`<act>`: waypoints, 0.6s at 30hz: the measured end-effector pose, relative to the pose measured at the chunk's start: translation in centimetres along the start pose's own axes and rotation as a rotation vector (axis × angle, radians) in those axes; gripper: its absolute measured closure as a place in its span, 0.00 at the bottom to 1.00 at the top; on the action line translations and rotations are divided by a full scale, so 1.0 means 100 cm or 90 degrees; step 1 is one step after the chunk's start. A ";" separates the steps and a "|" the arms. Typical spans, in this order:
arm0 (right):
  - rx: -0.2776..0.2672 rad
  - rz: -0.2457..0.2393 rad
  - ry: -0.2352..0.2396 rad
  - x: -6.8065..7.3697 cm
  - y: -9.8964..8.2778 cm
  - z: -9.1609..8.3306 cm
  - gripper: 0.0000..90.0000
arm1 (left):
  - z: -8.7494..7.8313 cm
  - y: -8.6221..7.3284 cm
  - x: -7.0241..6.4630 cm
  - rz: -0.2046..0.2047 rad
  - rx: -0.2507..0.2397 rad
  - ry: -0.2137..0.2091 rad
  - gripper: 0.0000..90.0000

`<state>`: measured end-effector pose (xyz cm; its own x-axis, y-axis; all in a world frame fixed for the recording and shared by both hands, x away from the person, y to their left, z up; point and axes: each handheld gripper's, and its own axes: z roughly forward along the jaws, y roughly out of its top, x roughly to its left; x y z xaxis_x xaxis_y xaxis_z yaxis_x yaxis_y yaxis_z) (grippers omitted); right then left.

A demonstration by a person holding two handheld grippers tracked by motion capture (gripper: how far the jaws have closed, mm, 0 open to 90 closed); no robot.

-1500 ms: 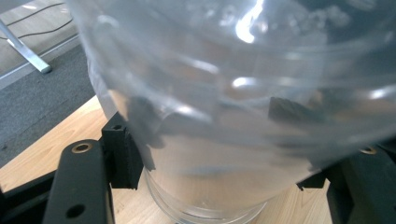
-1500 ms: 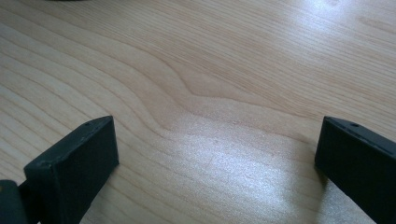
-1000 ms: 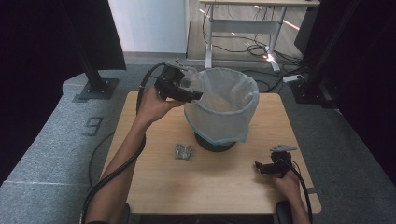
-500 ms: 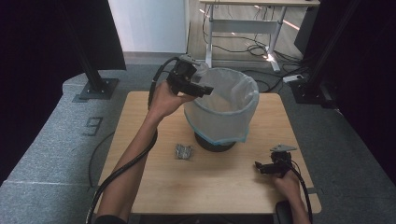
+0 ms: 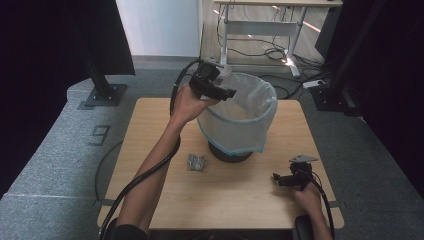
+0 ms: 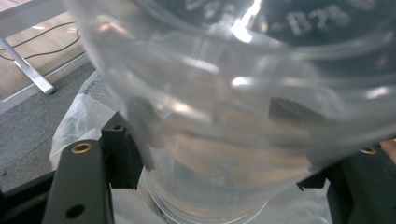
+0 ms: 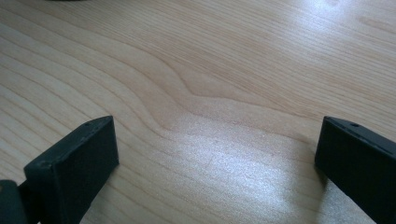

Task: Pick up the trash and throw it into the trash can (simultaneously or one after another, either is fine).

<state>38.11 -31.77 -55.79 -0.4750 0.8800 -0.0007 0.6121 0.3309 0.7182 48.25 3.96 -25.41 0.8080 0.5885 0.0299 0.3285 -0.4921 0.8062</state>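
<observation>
a person's left gripper (image 5: 227,93) is holding a clear plastic cup (image 6: 243,116) clamped between its jaws, poised at the near rim of the bag-lined bin (image 5: 240,120), seemingly so the cup will drop inside rather than onto the wooden table (image 5: 150,130). the right gripper (image 5: 278,178) is resting on the table's right side, jaws standing apart and empty, apparently parked out of the way. a small crumpled wrapper (image 5: 197,162) is lying just beside the bin's base, probably awaiting its turn.

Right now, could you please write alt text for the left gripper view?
A clear plastic cup is clamped between the left gripper's two black jaws, close to the camera. Behind it is the white bag liner of a bin.
</observation>
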 end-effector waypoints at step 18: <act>0.000 0.000 0.000 0.000 0.000 0.000 0.00 | 0.038 -0.004 -0.004 0.004 0.051 0.007 0.23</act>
<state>38.11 -31.77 -55.79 -0.4749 0.8800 -0.0009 0.6120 0.3310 0.7182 49.69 1.51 -27.97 0.8049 0.5919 0.0420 0.3613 -0.5451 0.7565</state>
